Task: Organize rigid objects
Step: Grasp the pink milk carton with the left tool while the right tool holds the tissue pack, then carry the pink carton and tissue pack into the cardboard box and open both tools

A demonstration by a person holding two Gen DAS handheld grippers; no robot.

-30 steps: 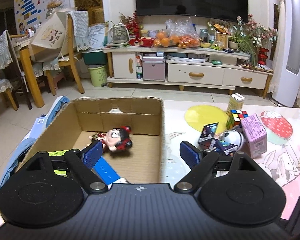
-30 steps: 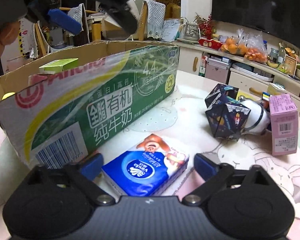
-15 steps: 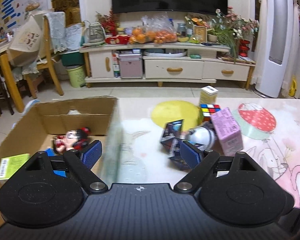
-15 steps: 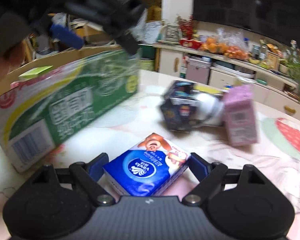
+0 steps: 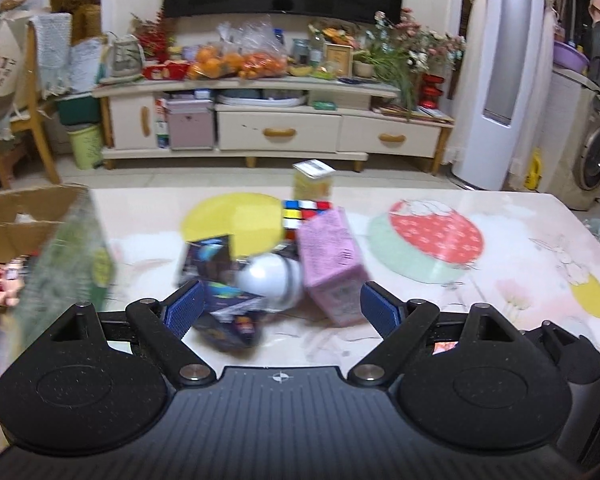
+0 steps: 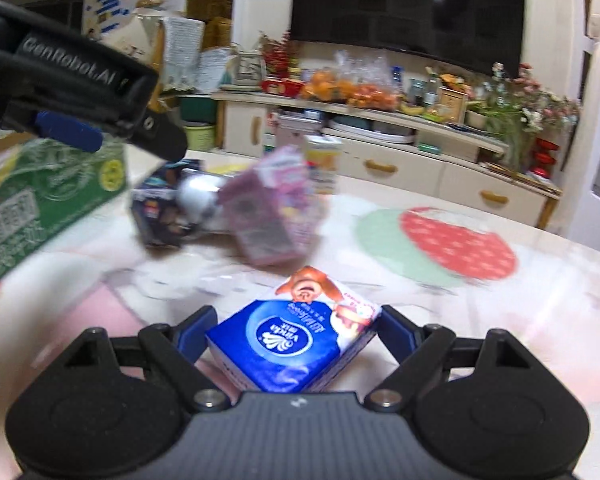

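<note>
We hold the blue plastic-wrapped tissue pack (image 6: 296, 344) in the right gripper (image 6: 296, 332), seemingly by its corners; it may twist free. The left gripper (image 5: 278, 306) gapes wide, empty.

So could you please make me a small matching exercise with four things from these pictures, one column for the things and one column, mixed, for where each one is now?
Things
1. tissue pack
2. pink carton
3. puzzle cube
4. cardboard box

Places
A. at the far left edge of the left camera view
B. between the fingers of the right claw
C. just behind the pink carton, beside the yellow carton
D. on the table ahead of the open left claw, next to a white ball

Pairs: 1-B, 2-D, 3-C, 4-A
</note>
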